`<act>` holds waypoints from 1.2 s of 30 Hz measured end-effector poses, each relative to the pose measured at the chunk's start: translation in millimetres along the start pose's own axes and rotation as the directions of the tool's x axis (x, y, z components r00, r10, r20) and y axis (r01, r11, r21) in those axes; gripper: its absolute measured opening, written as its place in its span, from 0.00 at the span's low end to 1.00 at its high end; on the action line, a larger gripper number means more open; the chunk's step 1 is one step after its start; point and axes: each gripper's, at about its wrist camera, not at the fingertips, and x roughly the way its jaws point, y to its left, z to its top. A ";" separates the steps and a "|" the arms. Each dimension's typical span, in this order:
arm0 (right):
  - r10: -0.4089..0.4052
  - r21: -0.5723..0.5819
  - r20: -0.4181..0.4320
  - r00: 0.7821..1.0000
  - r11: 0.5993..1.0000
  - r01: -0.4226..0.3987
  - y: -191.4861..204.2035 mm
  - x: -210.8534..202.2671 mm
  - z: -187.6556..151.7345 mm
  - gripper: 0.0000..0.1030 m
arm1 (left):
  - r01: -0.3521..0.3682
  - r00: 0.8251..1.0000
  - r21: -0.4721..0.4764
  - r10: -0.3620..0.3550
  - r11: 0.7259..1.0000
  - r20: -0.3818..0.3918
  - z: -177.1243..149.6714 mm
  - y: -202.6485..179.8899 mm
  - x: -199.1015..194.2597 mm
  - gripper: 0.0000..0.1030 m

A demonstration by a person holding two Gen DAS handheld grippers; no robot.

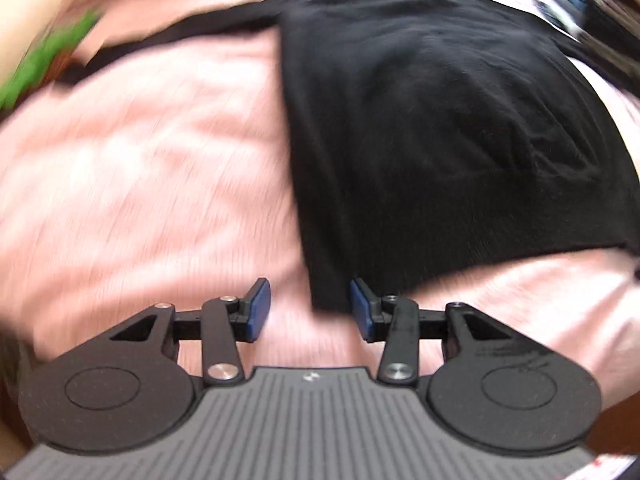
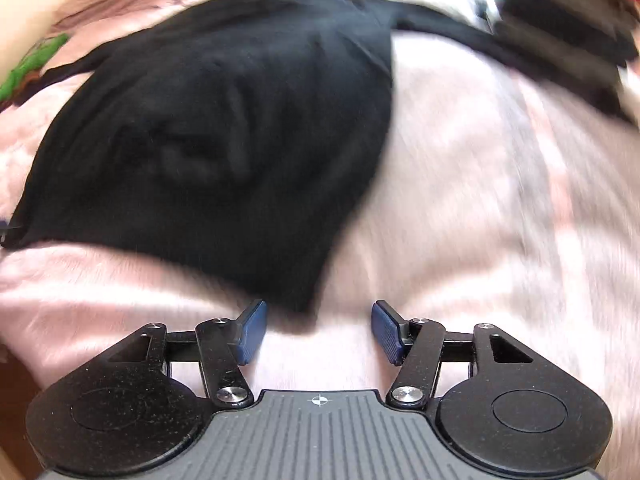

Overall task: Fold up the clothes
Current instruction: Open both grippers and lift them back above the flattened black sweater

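Observation:
A black garment (image 1: pixel 432 128) lies spread on a pink bedcover (image 1: pixel 140 168), its body folded into a rough rectangle with a sleeve trailing off to the far left. My left gripper (image 1: pixel 310 308) is open just above the garment's near left corner, nothing between its blue pads. In the right wrist view the same black garment (image 2: pixel 216 132) fills the upper left, and my right gripper (image 2: pixel 318 330) is open over its near right corner, holding nothing. Both views are motion-blurred.
The pink bedcover (image 2: pixel 500 200) stretches around the garment on all sides. A green patterned patch (image 1: pixel 44 60) shows at the far left edge. Dark and red clutter (image 2: pixel 568 28) lies at the far right beyond the garment.

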 end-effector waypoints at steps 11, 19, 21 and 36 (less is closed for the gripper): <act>0.167 0.024 0.095 0.981 0.985 -0.170 -10.2 -179.5 3.3 0.54 | -0.043 0.999 -0.081 0.043 0.996 0.006 -8.6 -67.8 -192.8 0.70; 0.164 -0.023 0.159 0.974 0.986 -0.162 -17.5 -285.9 14.2 0.54 | -0.049 0.992 -0.063 0.056 0.997 0.115 -21.8 -130.2 -306.3 0.89; 0.164 -0.018 0.167 0.972 0.986 -0.163 -21.2 -298.8 10.2 0.54 | -0.048 0.990 -0.059 0.056 0.997 0.133 -26.4 -140.7 -326.1 0.90; 0.196 -0.094 0.196 0.961 0.979 -0.180 -12.4 -361.4 -2.5 0.55 | -0.041 0.972 -0.050 0.051 0.998 0.230 -41.2 -171.5 -412.1 0.98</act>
